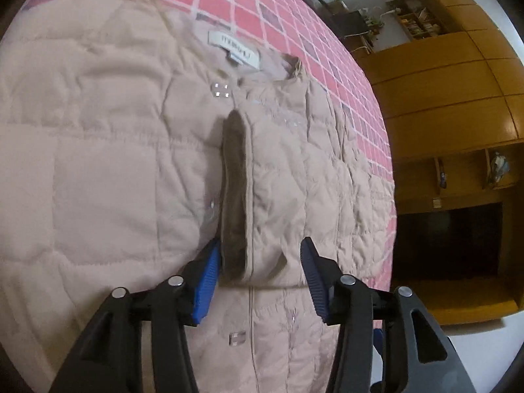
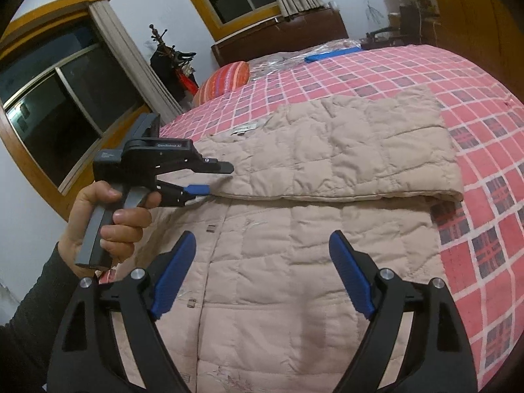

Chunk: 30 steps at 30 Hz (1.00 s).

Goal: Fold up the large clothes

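A beige quilted coat [image 2: 327, 255] lies spread on a pink checked bedspread [image 2: 484, 170], and a big flap [image 2: 344, 150] of it is folded over the front. In the left wrist view the flap's edge [image 1: 242, 196], showing brown lining, stands up between the open blue fingers of my left gripper [image 1: 262, 278], closest to the left pad. The neck label [image 1: 234, 49] lies beyond it. A hand holds my left gripper [image 2: 219, 178] at the flap's left end. My right gripper [image 2: 262, 268] hovers open over the coat's buttoned front, holding nothing.
A striped orange pillow [image 2: 226, 78] and a blue strip on clear plastic [image 2: 327, 55] lie at the far end of the bed. Wooden cabinets [image 1: 442, 98] stand past the bed's edge. Windows and a coat stand [image 2: 163, 52] line the wall.
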{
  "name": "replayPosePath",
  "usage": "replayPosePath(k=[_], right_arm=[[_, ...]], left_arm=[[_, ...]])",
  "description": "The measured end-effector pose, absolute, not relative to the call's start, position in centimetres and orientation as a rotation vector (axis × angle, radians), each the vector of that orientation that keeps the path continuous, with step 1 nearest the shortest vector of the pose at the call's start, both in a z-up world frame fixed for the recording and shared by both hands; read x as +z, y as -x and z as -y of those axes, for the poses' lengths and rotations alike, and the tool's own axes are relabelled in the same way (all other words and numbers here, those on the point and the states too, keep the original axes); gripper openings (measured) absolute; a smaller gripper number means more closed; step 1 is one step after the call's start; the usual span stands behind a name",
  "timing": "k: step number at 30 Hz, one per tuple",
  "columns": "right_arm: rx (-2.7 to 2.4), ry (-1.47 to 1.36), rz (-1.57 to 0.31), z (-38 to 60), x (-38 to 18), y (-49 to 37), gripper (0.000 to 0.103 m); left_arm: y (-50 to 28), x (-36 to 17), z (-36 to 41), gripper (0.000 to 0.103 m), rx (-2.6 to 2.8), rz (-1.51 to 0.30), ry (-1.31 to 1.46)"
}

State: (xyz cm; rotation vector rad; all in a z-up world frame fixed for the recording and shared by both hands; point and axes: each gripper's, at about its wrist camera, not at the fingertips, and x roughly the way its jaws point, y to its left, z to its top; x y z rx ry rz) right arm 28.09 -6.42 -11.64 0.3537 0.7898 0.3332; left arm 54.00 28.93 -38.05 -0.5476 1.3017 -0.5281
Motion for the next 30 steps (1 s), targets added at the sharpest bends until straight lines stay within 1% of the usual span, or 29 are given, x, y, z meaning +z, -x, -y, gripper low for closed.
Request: replayPosePath(k=[2,3,8,11,14,18,22,25,26,27,28,29,30], right_arm=[[0.332,-0.359,-0.792,6.5,-11.8,-28.1,0.083],[0.333,-0.359,-0.793,6.4,-11.8,-28.0,0.083],[0.351,-0.347,-0.802,5.4,-12.1,-27.6,0.083],[0.365,-0.342,-0.802,4.8,-12.0,-27.5,0.083],[0.377,-0.345,-0.801,4.5,-12.0,-27.6,0.083],[0.390,-0.344,-0.809,4.0,-12.2,-27.8,0.083],[0.396,-0.341,-0.819,3.9,-12.6,-27.9,0.083],[0.396,-0.342,-0.826,3.8,-12.7,-28.1,0.083],[0.396,-0.342,-0.828,3.7,-12.7,-28.2,0.083],[0.397,-0.343,-0.831,3.6,-12.8,-28.3,0.083],[0.398,-0.342,-0.832,3.5,-12.7,-28.3,0.083],[0.400,-0.340,-0.831,3.3,-12.6,-28.3,0.083],[0.404,-0.339,-0.828,3.2,-12.5,-28.2,0.083]], left_arm=[[-54.0,-37.7,-28.9,0.008,-0.519,-1.286,0.540],[-54.0,-37.2,-29.0,0.007,-0.517,-1.267,0.529],[-52.6,-32.5,-32.2,0.005,-0.525,-1.137,0.505],[-51.6,-29.1,-35.8,0.005,-0.502,-1.055,0.500],[-50.6,-27.5,-39.7,0.005,-0.461,-1.006,0.509],[-49.7,-28.1,-44.1,0.005,-0.393,-0.994,0.525],[-49.8,-31.2,-47.4,0.005,-0.328,-1.035,0.552],[-50.0,-34.0,-48.0,0.005,-0.304,-1.094,0.555],[-50.2,-34.8,-48.1,0.005,-0.293,-1.116,0.550],[-50.4,-35.5,-48.2,0.009,-0.278,-1.141,0.549],[-50.4,-35.6,-48.5,0.016,-0.243,-1.151,0.549],[-50.3,-35.3,-48.8,0.020,-0.205,-1.137,0.549],[-49.8,-34.8,-49.0,0.030,-0.172,-1.113,0.541]])
